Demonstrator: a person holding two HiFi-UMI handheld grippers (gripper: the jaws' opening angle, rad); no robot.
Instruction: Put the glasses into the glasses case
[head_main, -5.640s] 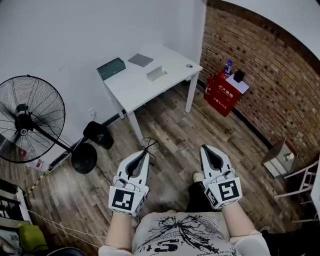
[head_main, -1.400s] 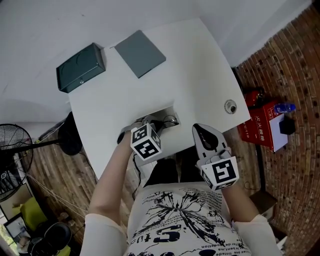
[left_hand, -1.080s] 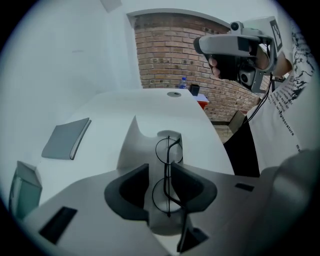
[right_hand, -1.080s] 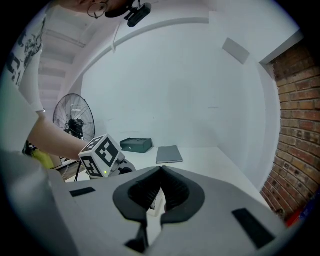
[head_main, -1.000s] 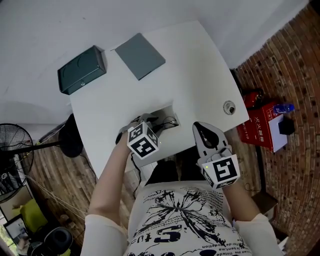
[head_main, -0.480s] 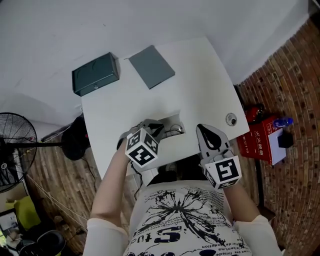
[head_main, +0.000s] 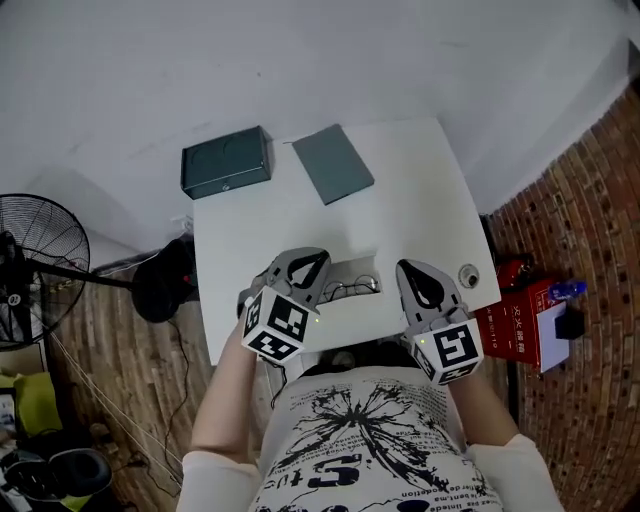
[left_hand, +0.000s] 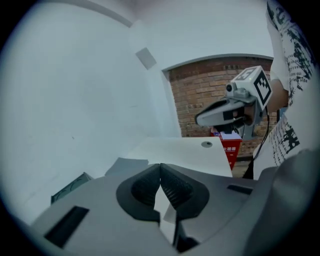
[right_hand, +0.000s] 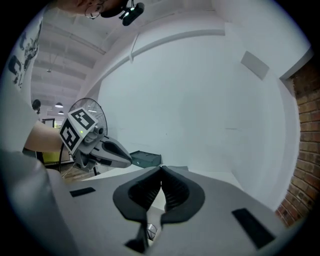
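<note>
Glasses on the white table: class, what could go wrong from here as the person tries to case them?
The glasses lie near the table's front edge; a nudge could knock them off. Both the left gripper and right gripper are shut and empty, so approaching without opening could push the thin frame.

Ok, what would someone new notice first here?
The left gripper and right gripper, both shut and empty, hang over the white table's near edge. Between them lie the glasses; at the far edge sit a dark green box and a grey pad.
</note>
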